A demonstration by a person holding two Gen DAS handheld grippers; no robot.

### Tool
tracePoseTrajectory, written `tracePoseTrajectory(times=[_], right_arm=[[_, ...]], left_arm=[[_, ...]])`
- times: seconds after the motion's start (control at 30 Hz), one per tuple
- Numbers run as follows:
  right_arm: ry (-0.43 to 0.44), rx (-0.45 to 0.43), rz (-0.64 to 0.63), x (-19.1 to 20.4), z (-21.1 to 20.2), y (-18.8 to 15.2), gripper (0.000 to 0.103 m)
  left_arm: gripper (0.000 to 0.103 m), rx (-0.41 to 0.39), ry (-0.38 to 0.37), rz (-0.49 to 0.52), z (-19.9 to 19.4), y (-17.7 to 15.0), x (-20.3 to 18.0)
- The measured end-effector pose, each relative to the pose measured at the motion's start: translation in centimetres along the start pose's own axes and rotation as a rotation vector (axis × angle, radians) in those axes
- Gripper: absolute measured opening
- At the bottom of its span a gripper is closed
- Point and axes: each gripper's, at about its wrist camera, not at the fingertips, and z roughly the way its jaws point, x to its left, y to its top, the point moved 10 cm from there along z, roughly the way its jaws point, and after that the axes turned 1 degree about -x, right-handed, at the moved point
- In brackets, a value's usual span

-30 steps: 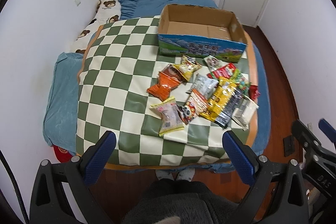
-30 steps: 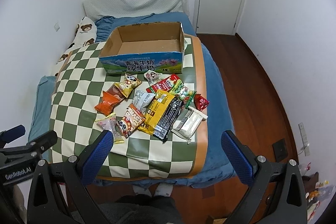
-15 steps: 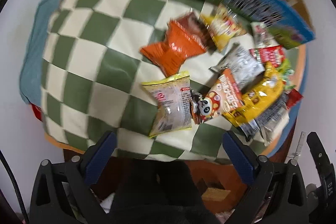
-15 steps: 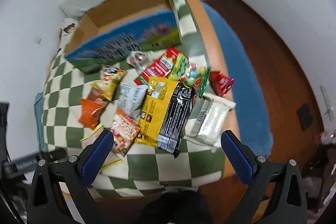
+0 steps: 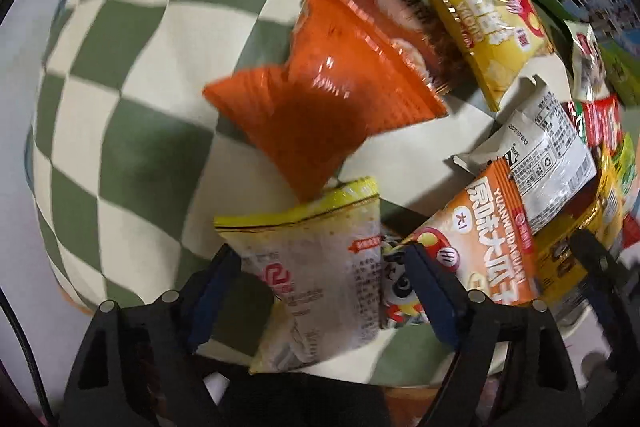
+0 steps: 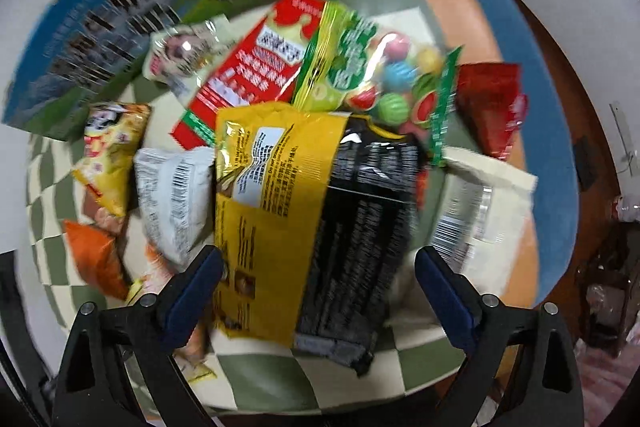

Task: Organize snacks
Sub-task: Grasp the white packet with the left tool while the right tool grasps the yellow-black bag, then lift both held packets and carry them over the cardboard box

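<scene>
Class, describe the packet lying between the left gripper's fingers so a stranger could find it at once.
Start at the green-and-cream checked cloth. Below the orange packet lies the pale packet. Only it has a yellow top edge and a see-through speckled face.

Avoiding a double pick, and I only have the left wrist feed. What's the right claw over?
Observer: The right claw straddles the yellow-and-black packet. Its jaws have just been closing a little, and the pads are not pressing yet.
Operator: Anything right of that packet?
Observer: A white packet lies just beside it.
Operator: Beyond that?
Observer: A red packet lies further up, next to the green fruit-candy bag.
</scene>
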Motion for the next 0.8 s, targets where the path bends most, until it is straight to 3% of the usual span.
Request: tracePoseTrajectory(times=[0.17, 0.27, 0.43, 0.5, 0.73, 0.8], right_arm=[[-0.055, 0.003, -0.031, 0.6, 2.6, -0.2, 0.093], [-0.074, -0.008, -0.108, 1.3, 2.9, -0.2, 0.092], [-0.181, -0.051, -0.42, 4.5, 2.6, -1.7, 0.092], [-0.201, -0.029, -0.48, 5.0, 3.3, -2.7, 0.092], [-0.186, 0.022, -0.357, 4.0, 5.7, -2.3, 0.092], [-0.186, 0.028, -0.333, 3.8, 5.8, -1.9, 0.092]], left_arm=[[0.072, -0.041, 0.054, 0.1, -0.8, 0.3, 0.9], [0.072, -0.035, 0.052, 0.161, -0.9, 0.9, 1.7], [0.072, 0.056, -0.072, 0.163, -0.6, 0.2, 2.8], [0.072, 0.101, -0.133, 0.132, -0.8, -0.3, 3.4], [0.072, 0.122, -0.209, 0.021, -4.6, -1.8, 8.1], [0.072, 0.18, -0.284, -0.011, -5.4, -3.4, 8.1]])
